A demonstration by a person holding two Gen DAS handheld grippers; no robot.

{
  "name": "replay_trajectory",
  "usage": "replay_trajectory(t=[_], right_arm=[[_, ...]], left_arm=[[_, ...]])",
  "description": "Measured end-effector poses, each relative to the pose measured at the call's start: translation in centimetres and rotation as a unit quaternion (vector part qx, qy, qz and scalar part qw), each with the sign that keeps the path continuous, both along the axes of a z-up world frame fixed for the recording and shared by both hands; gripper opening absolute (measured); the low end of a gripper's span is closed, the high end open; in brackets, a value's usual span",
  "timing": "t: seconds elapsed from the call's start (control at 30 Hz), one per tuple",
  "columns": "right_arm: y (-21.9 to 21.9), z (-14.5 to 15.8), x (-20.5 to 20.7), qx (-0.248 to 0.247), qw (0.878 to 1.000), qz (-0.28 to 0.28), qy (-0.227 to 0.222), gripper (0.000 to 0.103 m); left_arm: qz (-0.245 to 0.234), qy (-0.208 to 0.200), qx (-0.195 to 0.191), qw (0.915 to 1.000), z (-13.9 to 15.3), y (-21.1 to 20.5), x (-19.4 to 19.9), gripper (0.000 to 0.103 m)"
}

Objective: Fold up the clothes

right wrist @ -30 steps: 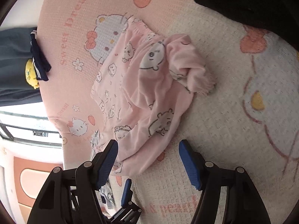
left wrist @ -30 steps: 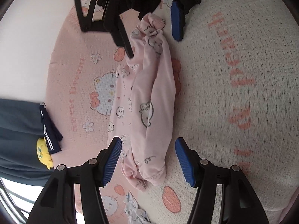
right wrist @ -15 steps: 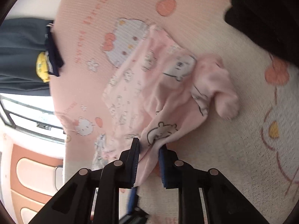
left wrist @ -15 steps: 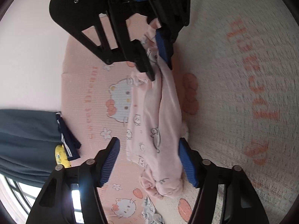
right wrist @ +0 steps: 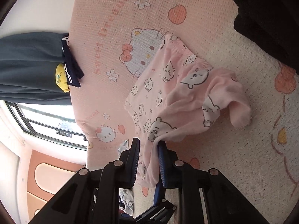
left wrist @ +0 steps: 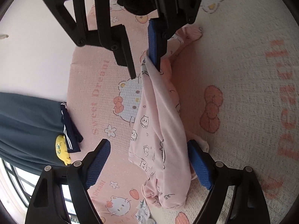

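A pink garment (left wrist: 160,130) printed with small bears lies bunched on a pink and cream blanket (left wrist: 252,93). In the left wrist view my left gripper (left wrist: 149,165) is open, its blue pads (left wrist: 99,162) on either side of the garment's near end without pinching it. My right gripper (left wrist: 144,67) comes in from the top, shut on the garment's far edge and holding it up off the blanket. In the right wrist view my right gripper (right wrist: 148,160) has a fold of the pink garment (right wrist: 177,97) pinched between its pads; the rest drapes down onto the blanket (right wrist: 243,158).
A dark blue garment with a yellow figure (left wrist: 28,127) (right wrist: 28,65) lies at the left edge. A black garment (right wrist: 265,9) sits at the far end. A small white patterned cloth (left wrist: 143,212) lies near the front edge. A window (right wrist: 46,121) is beyond the bed.
My right gripper went from open to shut on the garment's edge and raised it. The garment now stretches between the grippers. My left gripper stayed open.
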State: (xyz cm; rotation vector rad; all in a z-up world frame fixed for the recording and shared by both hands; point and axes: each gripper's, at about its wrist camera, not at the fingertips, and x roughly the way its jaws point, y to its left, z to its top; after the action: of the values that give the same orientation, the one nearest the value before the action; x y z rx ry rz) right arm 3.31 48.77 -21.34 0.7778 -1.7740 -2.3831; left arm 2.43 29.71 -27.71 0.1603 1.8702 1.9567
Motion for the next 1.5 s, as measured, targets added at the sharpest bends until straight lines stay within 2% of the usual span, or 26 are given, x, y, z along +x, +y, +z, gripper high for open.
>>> replay_trajectory(t=[0.13, 0.17, 0.2, 0.27, 0.33, 0.43, 0.6, 0.73, 0.97, 1.07, 1.1, 1.2, 1.23, 1.27, 1.3, 1.43, 1.5], right_arm=[[0.3, -0.1, -0.1, 0.015, 0.999, -0.006, -0.030, 0.020], [0.5, -0.1, 0.0, 0.027, 0.998, -0.013, -0.047, 0.026], [0.6, -0.2, 0.2, 0.040, 0.997, -0.019, -0.064, 0.038], [0.9, -0.1, 0.6, 0.068, 0.992, -0.033, -0.097, 0.049], [1.2, 0.9, 1.4, 0.129, 0.983, -0.046, -0.118, 0.049], [1.3, 1.7, 2.1, 0.186, 0.972, -0.046, -0.139, 0.049], [1.3, 2.6, 2.8, 0.261, 0.950, -0.030, -0.168, 0.049], [0.1, 1.6, 1.9, 0.341, 0.916, 0.009, -0.214, 0.049], [-1.3, 0.4, 0.5, 0.392, 0.890, 0.030, -0.231, 0.049], [-1.6, 0.5, 0.1, 0.408, 0.881, 0.018, -0.238, 0.049], [-1.7, 0.6, 0.0, 0.411, 0.880, 0.014, -0.238, 0.049], [-1.9, 1.4, -0.5, 0.423, 0.878, 0.007, -0.223, 0.048], [-2.0, 1.8, -0.7, 0.430, 0.876, 0.002, -0.220, 0.044], [-2.2, 2.2, -1.0, 0.437, 0.873, 0.002, -0.216, 0.023], [-2.3, 2.5, -1.3, 0.443, 0.870, 0.008, -0.217, 0.019], [-2.4, 3.1, -2.4, 0.461, 0.858, 0.031, -0.223, 0.019], [-2.1, 3.0, -2.4, 0.456, 0.860, 0.035, -0.225, 0.019]], left_arm=[[0.035, -0.007, 0.020, 0.9992, 0.6, -0.2, -1.5, 0.082], [0.046, -0.012, 0.024, 0.9986, 0.7, -0.3, -1.9, 0.080], [0.057, -0.026, 0.029, 0.9976, 1.0, -0.4, -2.7, 0.077], [0.084, -0.053, 0.034, 0.9945, 1.2, -0.8, -3.6, 0.063], [0.098, -0.070, 0.036, 0.9921, 1.5, -1.1, -4.7, 0.047], [0.117, -0.092, 0.040, 0.9881, 1.7, -1.5, -5.5, 0.042], [0.129, -0.144, 0.063, 0.9791, 2.9, -1.8, -6.1, 0.042], [0.143, -0.161, 0.081, 0.9732, 3.3, -1.8, -6.4, 0.044], [0.157, -0.194, 0.097, 0.9636, 4.0, -1.4, -7.1, 0.044], [0.215, -0.242, 0.116, 0.9391, 4.2, -1.2, -8.6, 0.044], [0.238, -0.269, 0.134, 0.9235, 4.6, -1.1, -9.4, 0.044], [0.274, -0.375, 0.189, 0.8654, 6.1, -1.3, -11.3, 0.044], [0.282, -0.392, 0.195, 0.8533, 6.3, -1.5, -11.8, 0.044], [0.290, -0.410, 0.202, 0.8406, 6.5, -1.7, -12.3, 0.044], [0.298, -0.427, 0.208, 0.8278, 6.8, -1.9, -12.8, 0.044], [0.306, -0.451, 0.221, 0.8090, 7.5, -2.4, -13.9, 0.044], [0.312, -0.473, 0.237, 0.7888, 7.8, -2.6, -14.9, 0.044]])
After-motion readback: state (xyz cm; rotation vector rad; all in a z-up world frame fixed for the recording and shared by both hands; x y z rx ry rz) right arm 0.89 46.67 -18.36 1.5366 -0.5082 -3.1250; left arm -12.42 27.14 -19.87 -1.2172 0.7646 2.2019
